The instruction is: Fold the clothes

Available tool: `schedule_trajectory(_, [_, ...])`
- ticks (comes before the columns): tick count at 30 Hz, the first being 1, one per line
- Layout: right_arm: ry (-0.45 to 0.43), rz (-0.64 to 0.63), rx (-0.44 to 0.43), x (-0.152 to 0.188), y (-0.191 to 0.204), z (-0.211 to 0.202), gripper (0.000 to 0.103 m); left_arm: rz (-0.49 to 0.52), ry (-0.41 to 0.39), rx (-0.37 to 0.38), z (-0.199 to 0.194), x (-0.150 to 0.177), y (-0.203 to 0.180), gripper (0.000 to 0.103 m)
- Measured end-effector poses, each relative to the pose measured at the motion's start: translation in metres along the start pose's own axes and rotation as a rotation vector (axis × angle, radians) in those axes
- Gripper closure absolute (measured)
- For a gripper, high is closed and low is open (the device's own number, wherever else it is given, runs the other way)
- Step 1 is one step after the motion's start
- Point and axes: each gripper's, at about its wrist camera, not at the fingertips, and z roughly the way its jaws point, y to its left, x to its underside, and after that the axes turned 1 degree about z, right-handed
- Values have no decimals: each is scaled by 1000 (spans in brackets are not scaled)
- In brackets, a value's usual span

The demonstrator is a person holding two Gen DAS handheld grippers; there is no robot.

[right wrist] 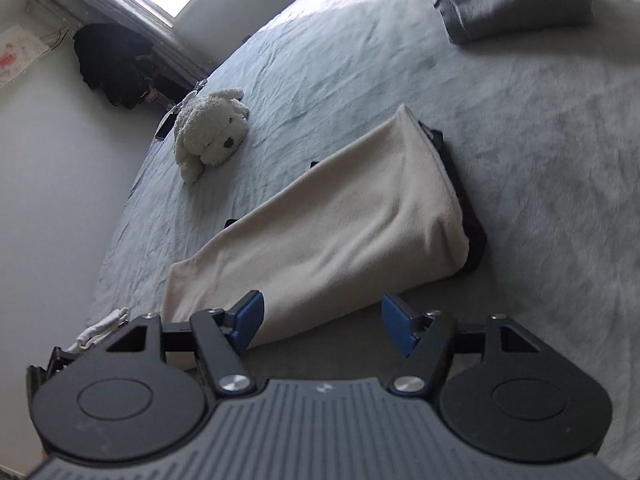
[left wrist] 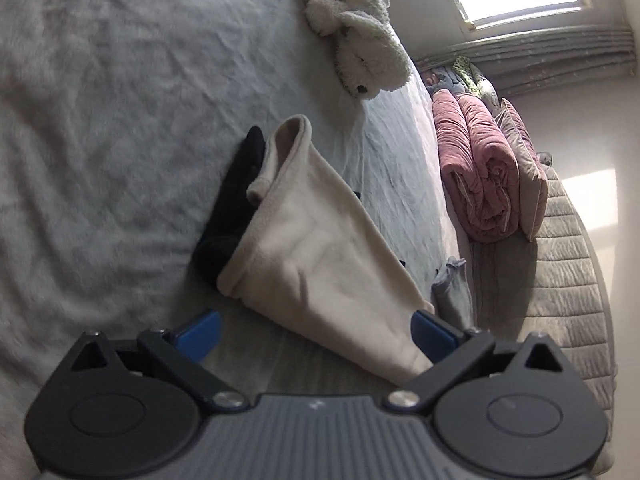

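Fingers [right wrist: 251,316] spread beside cream garment [right wrist: 340,224]; only right view shows grey stack [right wrist: 516,0].

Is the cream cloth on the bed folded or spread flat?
Folded. The cream cloth lies doubled, with a rounded fold edge and a rolled end; a black garment shows beneath it.

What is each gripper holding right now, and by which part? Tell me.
Nothing. The left gripper and right gripper are both open, fingers spread around the near end of the cream garment, not clamping it.
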Motion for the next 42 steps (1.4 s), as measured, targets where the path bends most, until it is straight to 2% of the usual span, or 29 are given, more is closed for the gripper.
schedule_trajectory(4, [-60, 97, 6, 1, -14, 7, 34, -101, -30, 11, 23, 14, 6, 11])
schedule_trajectory(5, [-75, 121, 8, 2, -18, 9, 34, -112, -63, -4, 27, 18, 6, 13])
schedule_trajectory(9, [-135, 217, 14, 3, -32, 16, 35, -141, -219, -37, 33, 29, 5, 33])
schedule_trajectory(11, [-165, 266, 17, 4, -39, 20, 42, -185, -274, -34, 34, 31, 7, 39])
schedule_trajectory(15, [-225, 362, 23, 6, -54, 27, 48, -268, -359, -33, 34, 33, 14, 56])
schedule_trajectory(17, [-253, 387, 34, 6, -58, 27, 61, -285, -394, -36, 33, 32, 17, 67])
schedule_trajectory(19, [-278, 392, 52, 5, -60, 26, 67, -267, -418, -44, 33, 33, 17, 75])
schedule_trajectory(23, [-290, 357, 51, 6, -65, 24, 70, -231, -463, -59, 32, 33, 18, 76])
schedule_trajectory(26, [-279, 356, 31, 4, -67, 24, 69, -208, -484, -63, 32, 33, 18, 72])
schedule_trajectory(28, [-271, 372, 8, 3, -70, 23, 65, -198, -466, -47, 31, 28, 17, 60])
schedule_trajectory(31, [-261, 384, -3, 2, -73, 16, 61, -176, -456, -38, 31, 24, 16, 54])
schedule_trajectory(33, [-271, 364, 16, 3, -72, 11, 59, -168, -460, -42, 32, 25, 15, 54])
schedule_trajectory(38, [-371, 247, 156, -2, -63, -11, 50, -143, -475, -64, 35, 29, 12, 54])
schedule_trajectory(42, [-406, 126, 205, -1, -47, -18, 50, -126, -491, -79, 36, 31, 10, 54])
